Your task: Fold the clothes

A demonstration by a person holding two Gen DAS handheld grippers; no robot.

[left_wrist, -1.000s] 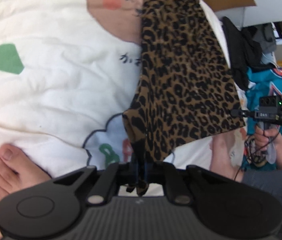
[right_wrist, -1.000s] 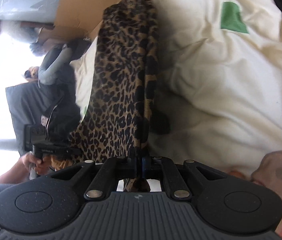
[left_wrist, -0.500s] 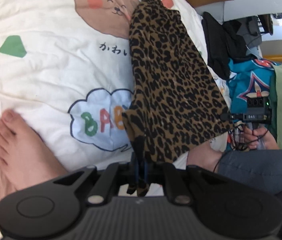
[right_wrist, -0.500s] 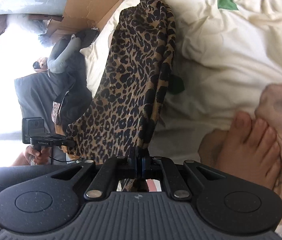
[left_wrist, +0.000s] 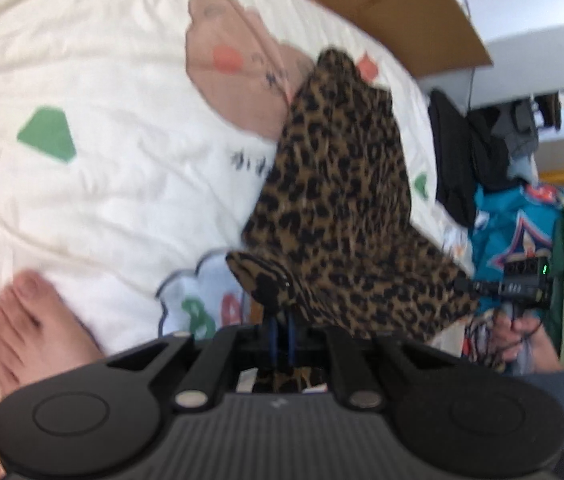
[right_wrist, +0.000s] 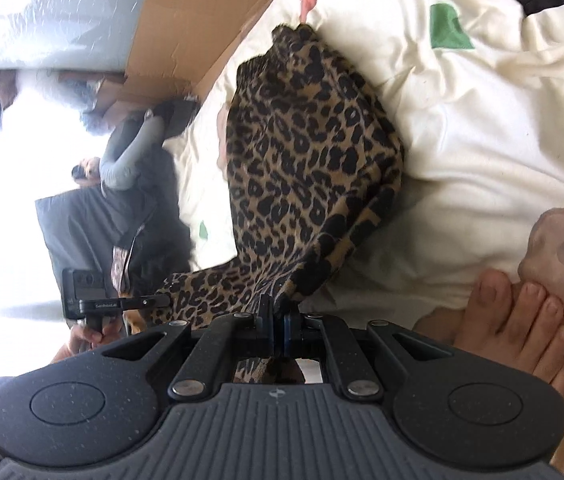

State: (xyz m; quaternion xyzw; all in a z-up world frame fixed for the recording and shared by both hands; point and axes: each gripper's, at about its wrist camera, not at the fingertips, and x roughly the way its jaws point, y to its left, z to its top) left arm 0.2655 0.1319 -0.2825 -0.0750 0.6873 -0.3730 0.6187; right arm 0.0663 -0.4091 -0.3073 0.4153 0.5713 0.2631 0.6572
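While both grippers, left gripper (left_wrist: 280, 322) and right gripper (right_wrist: 277, 312), pinch its near corners shut, the thin, limp leopard-print fabric garment (left_wrist: 342, 200) sags onto the white printed quilt (left_wrist: 101, 200).

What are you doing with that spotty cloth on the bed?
A person is folding a leopard-print garment over a white cartoon blanket. The left tool and the right tool are each shut on one corner, stretching the near edge between them, while the far end rests on the blanket. Bare feet sit nearby.
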